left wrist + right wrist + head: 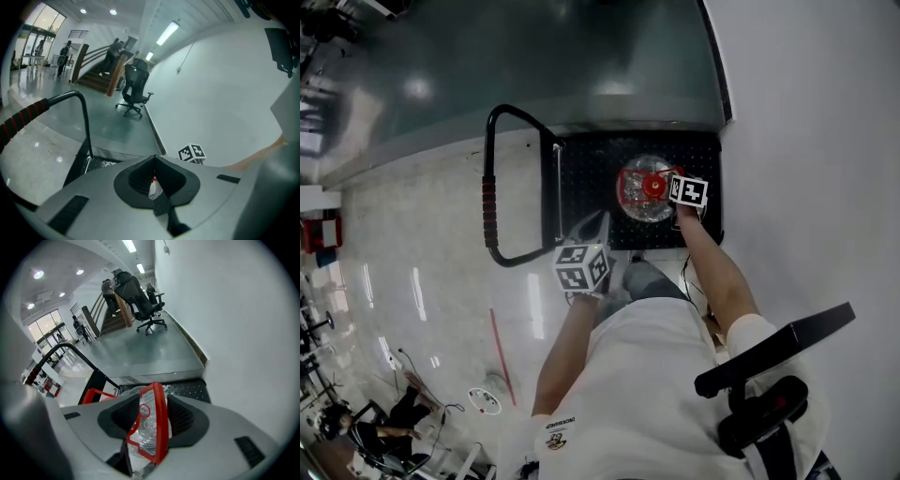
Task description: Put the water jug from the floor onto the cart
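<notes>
My right gripper [152, 404] is spread; the jug's red carry handle [160, 420] stands loose between its jaws, and the pads do not press it. The water jug [645, 192] stands upright on the cart [581, 173], on its black deck towards the wall side. I judge the release is the step in hand, so I would draw back straight without snagging that handle. My left gripper [154, 161] is pressed together and empty, just off the cart's near edge. No brand is readable; I see only the square markers [688, 190].
</notes>
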Demonstrator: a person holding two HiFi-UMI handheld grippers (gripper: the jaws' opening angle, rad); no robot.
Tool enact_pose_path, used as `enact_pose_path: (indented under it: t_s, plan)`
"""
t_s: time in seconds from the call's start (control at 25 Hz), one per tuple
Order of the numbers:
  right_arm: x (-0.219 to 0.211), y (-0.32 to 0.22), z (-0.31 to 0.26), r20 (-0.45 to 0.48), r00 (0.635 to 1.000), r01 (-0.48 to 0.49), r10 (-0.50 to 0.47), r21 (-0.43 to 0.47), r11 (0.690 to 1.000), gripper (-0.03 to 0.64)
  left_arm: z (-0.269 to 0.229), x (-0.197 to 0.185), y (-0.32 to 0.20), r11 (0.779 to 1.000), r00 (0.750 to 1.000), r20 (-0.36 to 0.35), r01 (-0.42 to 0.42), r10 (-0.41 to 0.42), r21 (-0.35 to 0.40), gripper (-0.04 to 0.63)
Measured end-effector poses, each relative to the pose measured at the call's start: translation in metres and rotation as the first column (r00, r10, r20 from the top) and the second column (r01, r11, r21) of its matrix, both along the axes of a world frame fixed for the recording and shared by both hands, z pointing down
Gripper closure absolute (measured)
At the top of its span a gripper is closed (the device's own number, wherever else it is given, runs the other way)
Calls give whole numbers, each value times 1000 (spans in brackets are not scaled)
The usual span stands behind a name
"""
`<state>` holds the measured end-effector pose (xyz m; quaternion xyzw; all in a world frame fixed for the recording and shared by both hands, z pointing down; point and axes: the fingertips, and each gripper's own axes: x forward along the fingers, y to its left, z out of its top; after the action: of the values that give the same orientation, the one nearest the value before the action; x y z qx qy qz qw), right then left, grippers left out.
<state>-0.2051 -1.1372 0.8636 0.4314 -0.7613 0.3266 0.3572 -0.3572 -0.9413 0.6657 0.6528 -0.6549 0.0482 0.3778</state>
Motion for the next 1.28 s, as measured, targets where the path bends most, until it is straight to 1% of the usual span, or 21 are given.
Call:
enact_pose_path:
  t_s: [0.12, 0.32, 0.44, 0.56, 0.64, 0.72, 0.8, 0.84, 0.96, 1.0, 1.12, 1.28]
  plan:
    - [4, 6, -12, -12, 1000, -4, 4, 11, 1000, 436, -9, -2, 6, 1000, 1000, -3, -2, 2, 17, 592]
    - [4, 3, -27, -13, 1000, -1, 1, 56, 998, 433, -15, -11, 7, 999, 1000, -5, -7, 7, 40, 592]
    - [7, 14, -48, 14, 1000, 1, -2, 88, 996, 433, -25, -9, 22, 999, 1000, -2, -6, 6, 54, 592]
    - [3, 31, -82, 69, 997, 19, -28, 134, 991, 433, -36, -10, 38, 998, 1000, 2, -8, 8, 70, 592]
    - [-2, 51, -108, 117, 992, 37, -56, 164, 986, 436, -42, -11, 56, 996, 1000, 4, -10, 10, 85, 592]
    - [-4, 74, -137, 179, 981, 36, -72, 198, 980, 521, -50, -12, 77, 994, 1000, 7, -16, 16, 109, 592]
    - [-1, 99, -169, 221, 971, 34, -90, 246, 969, 580, -59, -11, 97, 989, 1000, 11, -28, 26, 145, 592]
    - [0, 115, -184, 231, 967, 42, -106, 269, 962, 593, -63, -11, 110, 987, 1000, 12, -29, 28, 160, 592]
    - [-6, 172, -217, 243, 954, 100, -178, 303, 948, 602, -69, -13, 154, 981, 1000, 11, -18, 16, 192, 592]
    - [-5, 191, -227, 242, 952, 108, -189, 313, 943, 603, -71, -11, 166, 979, 1000, 6, -22, 21, 203, 592]
    - [6, 242, -265, 260, 946, 94, -194, 354, 930, 603, -81, 0, 197, 971, 998, -12, -55, 59, 232, 592]
    - [27, 295, -307, 350, 917, 54, -191, 367, 929, 603, -99, 19, 229, 967, 996, -17, -78, 85, 242, 592]
